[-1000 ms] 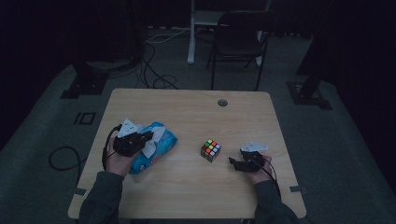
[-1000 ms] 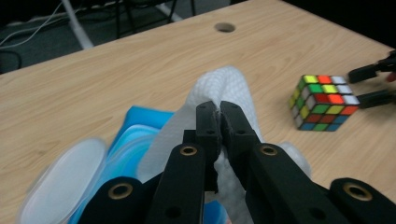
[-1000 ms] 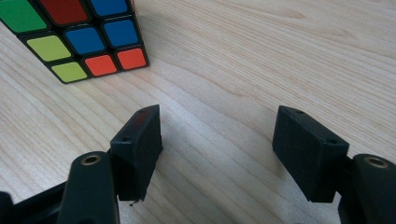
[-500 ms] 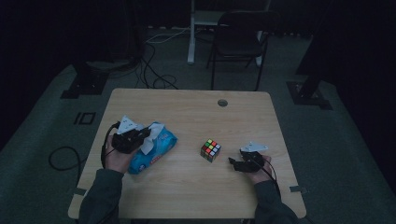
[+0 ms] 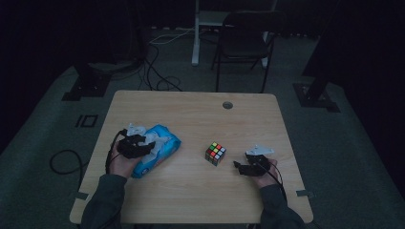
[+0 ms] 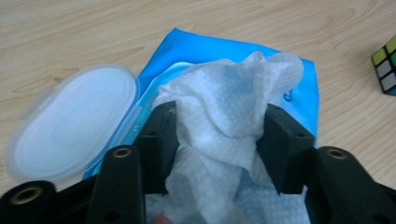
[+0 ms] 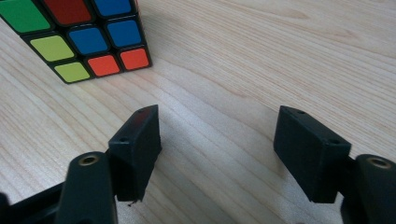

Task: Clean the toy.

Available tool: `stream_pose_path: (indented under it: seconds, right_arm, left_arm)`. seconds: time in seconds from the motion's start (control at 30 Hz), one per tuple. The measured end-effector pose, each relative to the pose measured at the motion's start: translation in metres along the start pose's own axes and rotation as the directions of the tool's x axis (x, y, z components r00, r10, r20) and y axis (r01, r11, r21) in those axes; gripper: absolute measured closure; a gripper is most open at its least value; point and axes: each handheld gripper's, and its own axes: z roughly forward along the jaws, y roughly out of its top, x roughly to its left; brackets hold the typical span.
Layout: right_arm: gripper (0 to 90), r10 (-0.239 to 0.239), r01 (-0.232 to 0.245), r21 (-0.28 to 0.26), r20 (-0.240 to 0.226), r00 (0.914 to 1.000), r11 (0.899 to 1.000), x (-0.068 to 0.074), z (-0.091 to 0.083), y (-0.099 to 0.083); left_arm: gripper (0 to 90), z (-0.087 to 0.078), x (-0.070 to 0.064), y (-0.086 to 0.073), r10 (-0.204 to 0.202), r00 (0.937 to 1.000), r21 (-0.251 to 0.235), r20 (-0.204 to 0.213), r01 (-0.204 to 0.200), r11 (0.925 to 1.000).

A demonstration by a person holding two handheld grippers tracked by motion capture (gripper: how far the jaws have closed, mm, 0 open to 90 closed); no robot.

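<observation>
A blue wet-wipe pack [image 5: 162, 151] lies at the table's left with its clear lid [image 6: 70, 126] flipped open. A crumpled white wipe [image 6: 224, 93] stands up out of the opening. My left gripper [image 6: 217, 116] is right over the pack [image 6: 308, 84], its jaws wide apart on either side of the wipe and touching it, so it is open. A colourful puzzle cube [image 5: 215, 153] sits near the table's middle. My right gripper [image 5: 238, 167] rests low on the wood just right of the cube [image 7: 79, 37], open with nothing between its jaws [image 7: 217, 121].
The wooden table [image 5: 191, 114] has a round cable hole [image 5: 228, 105] near its far edge. The cube [image 6: 385, 63] lies a short way right of the pack. A dark chair [image 5: 243, 43] and floor cables [image 5: 157, 71] are beyond the table.
The left hand and gripper have shifted slightly over the pack, and the wipe sits a little differently. The right gripper and the cube have stayed in place.
</observation>
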Motion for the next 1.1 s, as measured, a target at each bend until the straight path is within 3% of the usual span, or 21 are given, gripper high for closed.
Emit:
stream_pose_path:
  seconds: [0.2,0.33,0.37,0.47,0.57,0.63,0.77,0.83,0.9,1.0,1.03,1.1]
  right_arm:
    - [23.0,-0.006,0.006,0.011,-0.007,1.0,1.0,0.001,0.001,0.001]
    - [20.6,-0.006,0.006,0.016,-0.008,1.0,1.0,0.002,0.001,0.001]
    - [20.6,-0.006,0.006,0.016,-0.008,1.0,1.0,0.002,0.001,0.001]
    - [20.6,-0.006,0.006,0.016,-0.009,0.9999,1.0,0.002,0.001,0.001]
    - [20.7,-0.005,0.006,0.015,-0.009,0.9999,1.0,0.002,0.001,0.001]
    - [20.7,-0.005,0.005,0.015,-0.009,0.9999,1.0,0.002,0.001,0.001]
    - [20.7,-0.009,0.009,0.014,-0.011,0.9999,1.0,0.002,0.002,0.001]
    - [20.8,-0.009,0.01,0.014,-0.012,0.9999,1.0,0.002,0.001,0.001]
    - [21.2,-0.008,0.008,0.014,-0.012,0.9999,1.0,0.002,0.001,0.001]
    - [27.8,-0.014,0.014,0.01,-0.017,0.9998,1.0,0.003,0.0,0.001]
    - [30.7,-0.012,0.012,0.012,-0.019,0.9998,1.0,0.004,0.0,0.001]
    - [35.4,-0.011,0.011,0.012,-0.022,0.9997,1.0,0.005,-0.001,0.002]
  left_arm:
    - [84.8,0.0,0.004,-0.003,0.011,0.9999,0.01,-0.01,-0.011,0.9999]
    - [86.8,-0.002,0.0,-0.002,0.034,0.999,-0.002,-0.028,-0.034,0.9994]
    - [83.5,-0.003,-0.001,-0.002,0.039,0.9985,-0.012,-0.037,-0.04,0.9991]
    - [58.6,-0.004,-0.001,-0.001,0.045,0.9975,-0.045,-0.054,-0.047,0.9979]
    - [45.4,-0.001,0.001,0.001,0.05,0.9958,-0.07,-0.076,-0.056,0.996]
    - [39.8,0.003,0.003,0.002,0.051,0.9959,-0.066,-0.076,-0.056,0.9962]
    - [38.4,0.011,0.004,0.003,0.047,0.9972,-0.028,-0.058,-0.049,0.9984]
    - [44.9,0.009,0.004,0.005,0.04,0.9978,-0.015,-0.053,-0.041,0.9991]
    - [60.4,0.007,0.003,0.005,0.043,0.9979,-0.009,-0.049,-0.044,0.999]
    - [71.0,0.001,0.002,0.005,0.05,0.9962,-0.026,-0.072,-0.052,0.9983]
    - [74.2,-0.002,0.002,0.004,0.047,0.9976,-0.039,-0.052,-0.049,0.998]
    - [78.4,-0.005,0.0,0.003,0.066,0.9964,-0.048,-0.053,-0.069,0.9965]
